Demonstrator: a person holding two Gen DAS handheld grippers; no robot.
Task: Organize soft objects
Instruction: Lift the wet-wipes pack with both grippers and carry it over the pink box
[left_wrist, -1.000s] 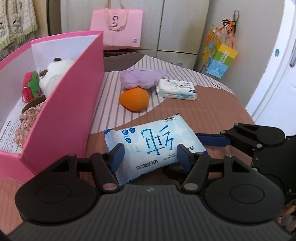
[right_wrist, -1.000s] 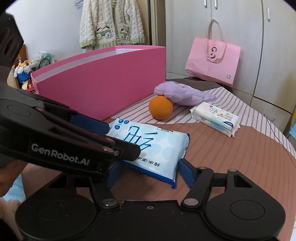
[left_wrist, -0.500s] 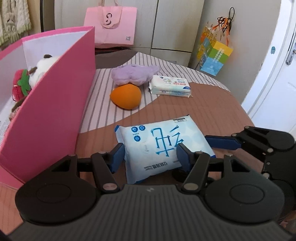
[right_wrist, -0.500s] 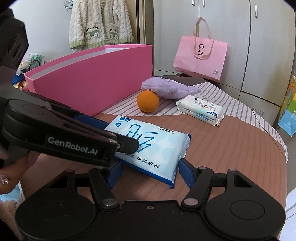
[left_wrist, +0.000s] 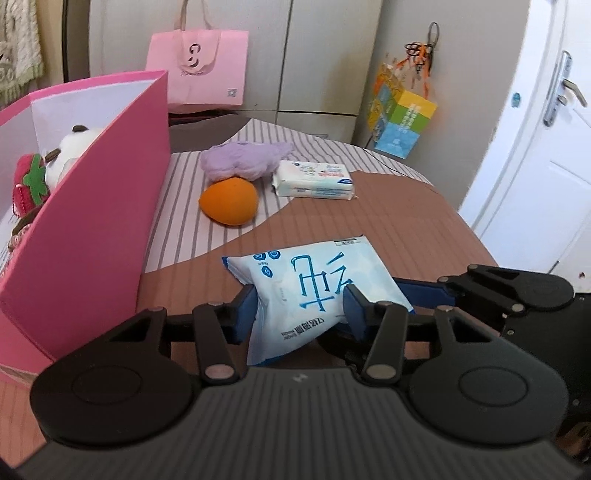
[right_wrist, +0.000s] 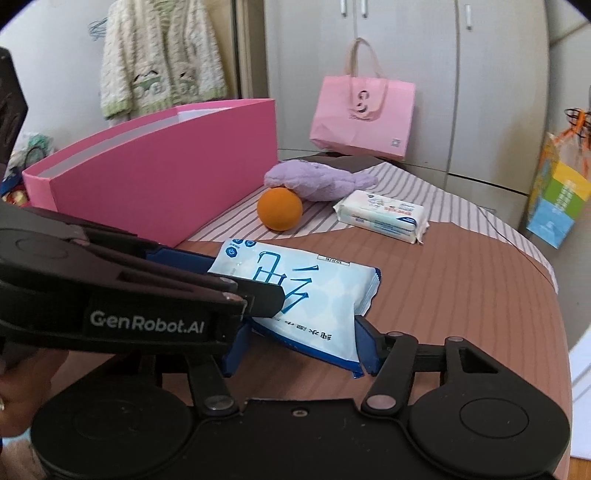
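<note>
We are seeing the tall pink box (left_wrist: 85, 206) standing to the left of our left gripper (left_wrist: 299, 306), its smooth cardboard wall close beside it. Both the left gripper and the right gripper (right_wrist: 299, 338) are squeezing the soft, glossy wipes pack (left_wrist: 314, 288), which is tilting up. Ahead, bare ribbed cloth is lying before the round orange ball (left_wrist: 229, 201).

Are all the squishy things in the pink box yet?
Not yet. A panda plush and a strawberry toy already sit in the pink box. Both tongs, left and right, squeeze the blue wipes pack. The purple plush, orange ball and white wipes pack wait on the table.
</note>
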